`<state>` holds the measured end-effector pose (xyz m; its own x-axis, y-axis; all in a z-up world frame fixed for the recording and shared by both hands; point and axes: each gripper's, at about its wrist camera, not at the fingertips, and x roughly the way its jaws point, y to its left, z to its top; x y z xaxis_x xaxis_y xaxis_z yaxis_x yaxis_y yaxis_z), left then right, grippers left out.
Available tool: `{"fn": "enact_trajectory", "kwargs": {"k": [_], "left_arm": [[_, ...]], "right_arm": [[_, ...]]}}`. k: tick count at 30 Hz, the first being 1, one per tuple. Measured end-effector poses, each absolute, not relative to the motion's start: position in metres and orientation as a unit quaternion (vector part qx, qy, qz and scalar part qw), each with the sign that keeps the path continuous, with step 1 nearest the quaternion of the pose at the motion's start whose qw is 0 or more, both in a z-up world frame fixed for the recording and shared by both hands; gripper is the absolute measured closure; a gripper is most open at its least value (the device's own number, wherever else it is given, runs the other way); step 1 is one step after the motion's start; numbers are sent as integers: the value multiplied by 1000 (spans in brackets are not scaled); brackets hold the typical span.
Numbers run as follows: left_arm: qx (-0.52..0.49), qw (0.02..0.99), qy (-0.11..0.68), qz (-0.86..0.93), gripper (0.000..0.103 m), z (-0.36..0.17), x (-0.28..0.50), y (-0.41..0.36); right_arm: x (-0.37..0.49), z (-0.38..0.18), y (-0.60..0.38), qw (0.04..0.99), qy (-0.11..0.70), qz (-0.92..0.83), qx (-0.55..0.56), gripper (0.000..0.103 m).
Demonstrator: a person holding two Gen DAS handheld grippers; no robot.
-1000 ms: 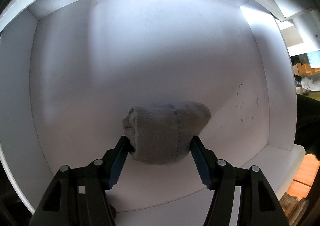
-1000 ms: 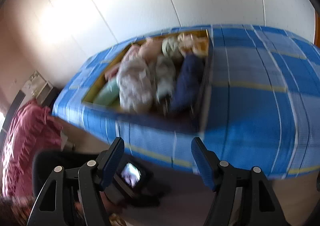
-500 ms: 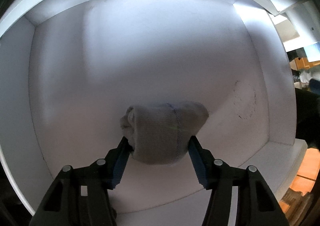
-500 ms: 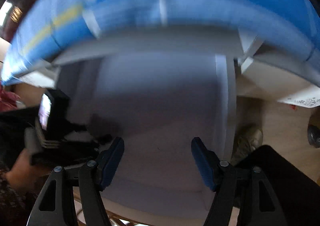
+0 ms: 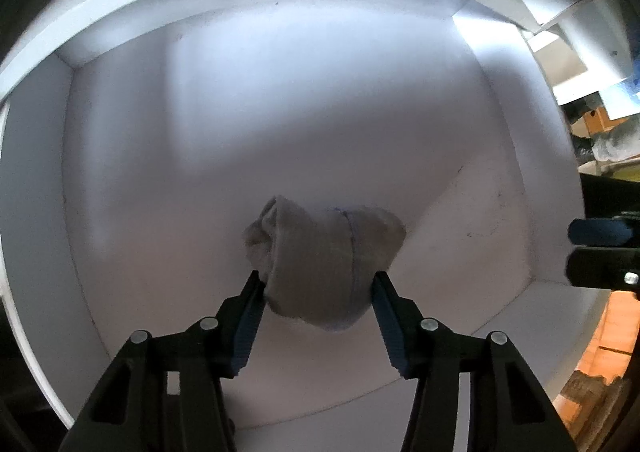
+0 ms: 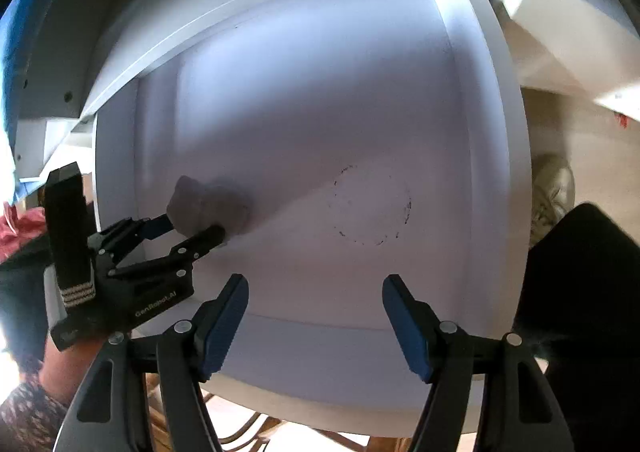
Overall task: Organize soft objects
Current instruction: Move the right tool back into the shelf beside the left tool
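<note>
Both hand-held grippers: black frames, blue ribbed pads point(image 6: 220, 326), silver screws. The left point(image 6: 196, 230) bears white lettering; patterned sleeve point(image 6: 24, 416).

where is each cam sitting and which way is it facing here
Left wrist: sits on the left gripper, looking steeply down into the white drawer; its own fingers close on the grey rolled sock, with the right gripper's tip at the right edge.
Right wrist: sits on the right gripper, open and empty, looking down into the same drawer; a forearm shows.
Shared: drawer, sock, left gripper.
</note>
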<state>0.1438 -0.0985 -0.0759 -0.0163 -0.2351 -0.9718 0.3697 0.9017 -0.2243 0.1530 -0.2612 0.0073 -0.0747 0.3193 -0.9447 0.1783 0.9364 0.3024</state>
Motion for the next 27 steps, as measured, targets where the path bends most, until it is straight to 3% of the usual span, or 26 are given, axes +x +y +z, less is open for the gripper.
{"fn": "enact_trajectory", "kwargs": {"k": [27], "left_arm": [[38, 715, 659, -231, 52, -59, 142, -82]], "right_arm": [[144, -7, -266, 636, 739, 38, 217, 32]]}}
